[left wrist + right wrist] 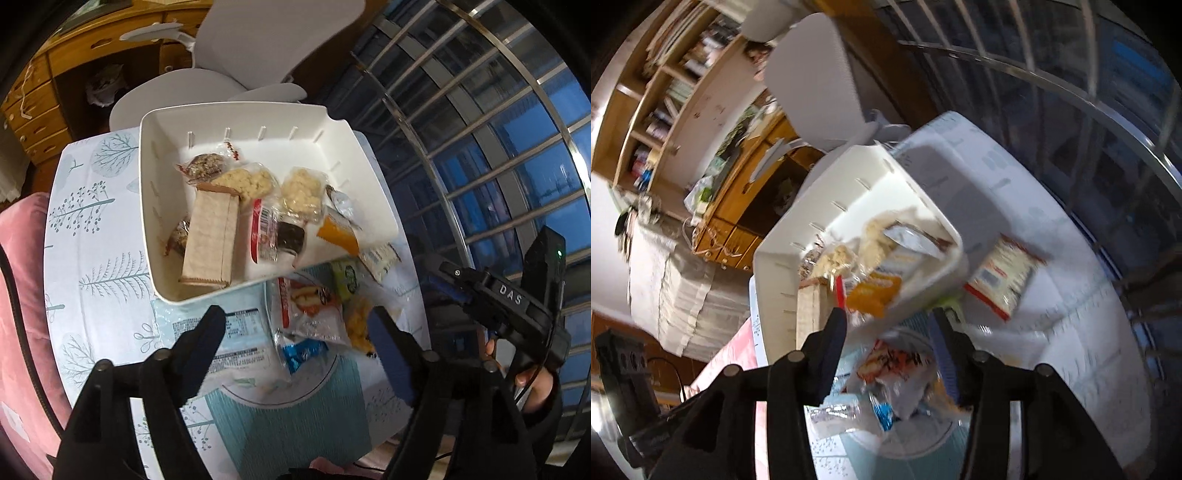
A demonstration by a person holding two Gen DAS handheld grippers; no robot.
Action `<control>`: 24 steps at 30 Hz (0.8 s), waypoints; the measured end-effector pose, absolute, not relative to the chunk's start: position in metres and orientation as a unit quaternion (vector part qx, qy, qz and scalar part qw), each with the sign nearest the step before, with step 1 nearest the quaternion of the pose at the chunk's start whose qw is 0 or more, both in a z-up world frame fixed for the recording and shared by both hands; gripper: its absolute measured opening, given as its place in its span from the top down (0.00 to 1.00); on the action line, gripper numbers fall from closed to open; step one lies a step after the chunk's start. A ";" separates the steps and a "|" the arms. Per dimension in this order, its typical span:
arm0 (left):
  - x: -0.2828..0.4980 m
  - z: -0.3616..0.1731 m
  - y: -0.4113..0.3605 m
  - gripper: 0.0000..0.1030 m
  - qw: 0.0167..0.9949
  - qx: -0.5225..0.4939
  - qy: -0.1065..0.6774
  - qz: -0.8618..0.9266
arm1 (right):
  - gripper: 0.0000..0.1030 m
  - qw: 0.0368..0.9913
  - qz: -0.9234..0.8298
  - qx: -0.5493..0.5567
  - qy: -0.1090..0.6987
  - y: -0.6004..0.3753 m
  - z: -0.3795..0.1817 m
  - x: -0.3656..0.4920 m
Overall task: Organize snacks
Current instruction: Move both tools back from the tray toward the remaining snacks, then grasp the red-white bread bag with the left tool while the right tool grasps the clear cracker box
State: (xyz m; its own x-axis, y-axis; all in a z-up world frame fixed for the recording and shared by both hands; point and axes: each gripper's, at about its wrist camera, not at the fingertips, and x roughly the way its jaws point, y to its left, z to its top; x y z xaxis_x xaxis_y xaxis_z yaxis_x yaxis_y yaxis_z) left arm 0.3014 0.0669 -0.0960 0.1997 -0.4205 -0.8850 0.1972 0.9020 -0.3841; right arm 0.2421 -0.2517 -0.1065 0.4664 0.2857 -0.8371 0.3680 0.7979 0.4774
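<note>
- The left gripper (295, 332) points steeply down, its fingers (199, 339) spread wide with nothing clamped between them.
- The right gripper (890, 328) also tilts downward, fingers (834, 332) partly apart and empty.
- A hand (535, 384) grips the right gripper's handle.

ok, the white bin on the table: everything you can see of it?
The white bin looks like smooth moulded plastic: rectangular, rounded corners, tall walls with narrow vertical slots, and a notch in its far right rim. It sits open-topped on the tree-print tablecloth, its near edge overlapping loose snack packets. Inside lie wrapped snacks: a tan wafer pack, two pale puffed bars, an orange packet, and others. No claw touches it.
</note>
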 end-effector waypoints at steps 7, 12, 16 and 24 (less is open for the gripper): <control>0.286 -0.109 0.066 0.18 0.758 -0.075 0.608 -0.225 | 0.45 0.734 -0.080 0.389 0.551 -0.257 -0.133 0.213; 0.283 -0.122 0.064 0.16 0.747 -0.068 0.621 -0.228 | 0.25 0.697 -0.106 0.436 0.559 -0.256 -0.157 0.192; 0.282 -0.130 0.059 0.12 0.743 -0.070 0.622 -0.238 | 0.21 0.666 -0.121 0.467 0.569 -0.253 -0.178 0.182; 0.283 -0.152 0.039 0.10 0.729 -0.068 0.631 -0.256 | 0.17 0.622 -0.154 0.515 0.570 -0.246 -0.219 0.172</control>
State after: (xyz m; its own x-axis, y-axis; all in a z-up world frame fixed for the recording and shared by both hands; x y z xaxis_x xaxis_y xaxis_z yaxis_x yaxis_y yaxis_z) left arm 0.2834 0.0390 -0.1516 0.0730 -0.4586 -0.8857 0.2873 0.8600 -0.4216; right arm 0.1721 -0.2457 -0.2195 0.3040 0.3962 -0.8664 0.7779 0.4217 0.4658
